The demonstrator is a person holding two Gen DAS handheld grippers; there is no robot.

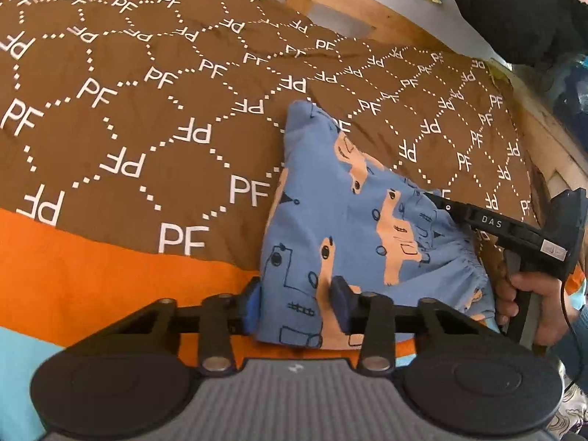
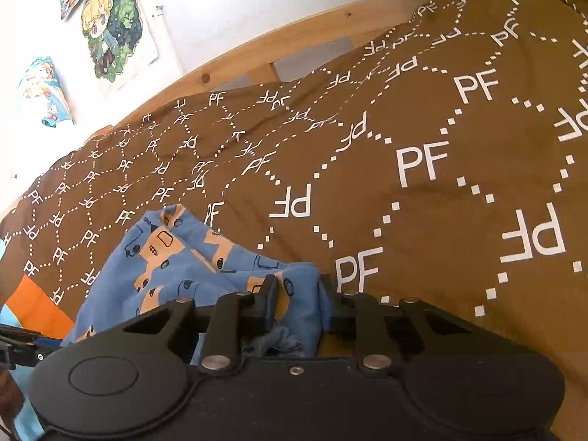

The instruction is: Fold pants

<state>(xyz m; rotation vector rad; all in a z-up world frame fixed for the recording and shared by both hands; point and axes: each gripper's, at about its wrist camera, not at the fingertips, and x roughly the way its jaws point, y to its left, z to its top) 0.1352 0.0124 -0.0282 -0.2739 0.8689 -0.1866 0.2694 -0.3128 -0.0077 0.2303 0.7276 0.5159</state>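
The pants (image 1: pixel 352 220) are lying on the brown cover (image 1: pixel 147 110), in the lower middle of the left wrist view and reaching toward the right edge. They are blue with orange shapes and dark line drawings.

The left gripper (image 1: pixel 298 307) is sitting at the bottom centre of that view. Its jaws are standing partly closed, with the near corner of the pants between them. The two blue pads (image 1: pixel 340 301) are pressing the cloth from both sides, so the gripper is holding the pants there.

In the right wrist view the right gripper (image 2: pixel 298 307) is at the bottom centre, and its jaws are narrower. A bunched fold of the pants (image 2: pixel 205 257) is passing between the fingers (image 2: pixel 268 301) and seems to be pinched, though the black fingers are hiding the contact itself.

In the left wrist view the same right gripper (image 1: pixel 437 198) is reaching in from the right, held by a hand (image 1: pixel 529 305), with its tip touching the elastic edge of the pants.
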